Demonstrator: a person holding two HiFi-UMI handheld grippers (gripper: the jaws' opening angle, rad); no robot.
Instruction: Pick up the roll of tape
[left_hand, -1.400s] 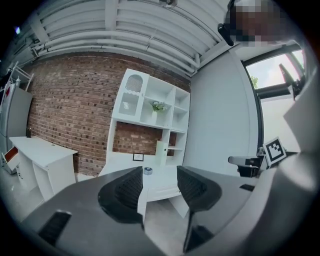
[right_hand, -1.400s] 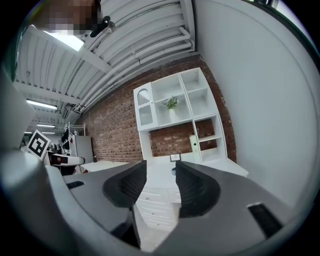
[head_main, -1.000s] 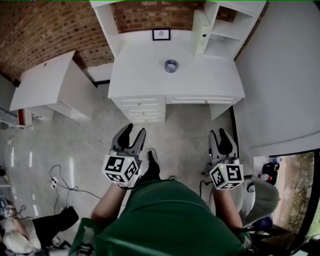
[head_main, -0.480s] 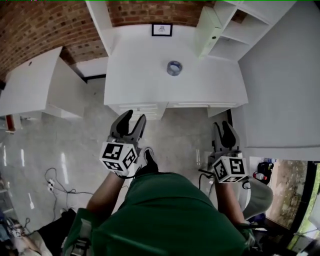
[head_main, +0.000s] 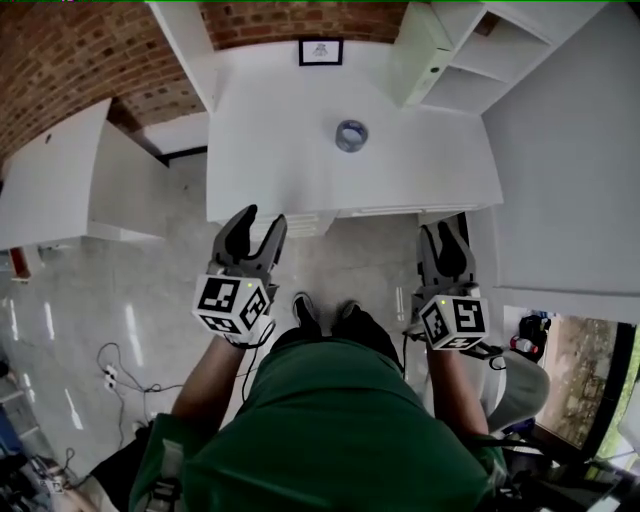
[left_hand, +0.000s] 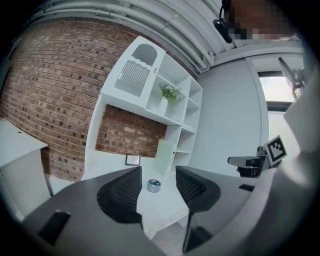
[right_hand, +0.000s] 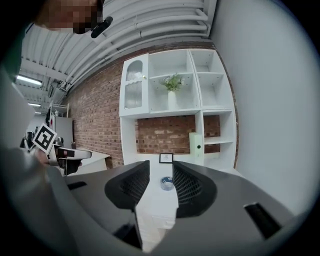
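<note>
Roll of tape (head_main: 351, 135), a greyish ring with a bluish tinge, is lying flat near the middle of the white desk (head_main: 270, 160). It is looking light and stiff, probably best pinched across its wall. Short of the desk's front edge, the left tool (head_main: 255, 217) is hanging wide open and empty, while the right tool (head_main: 443, 232), also empty, is closing slightly.

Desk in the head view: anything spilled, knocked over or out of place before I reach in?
Nothing stands out. The roll of tape lies flat on the white desk, clear of the edges, and the small picture frame stands upright at the back.
</note>
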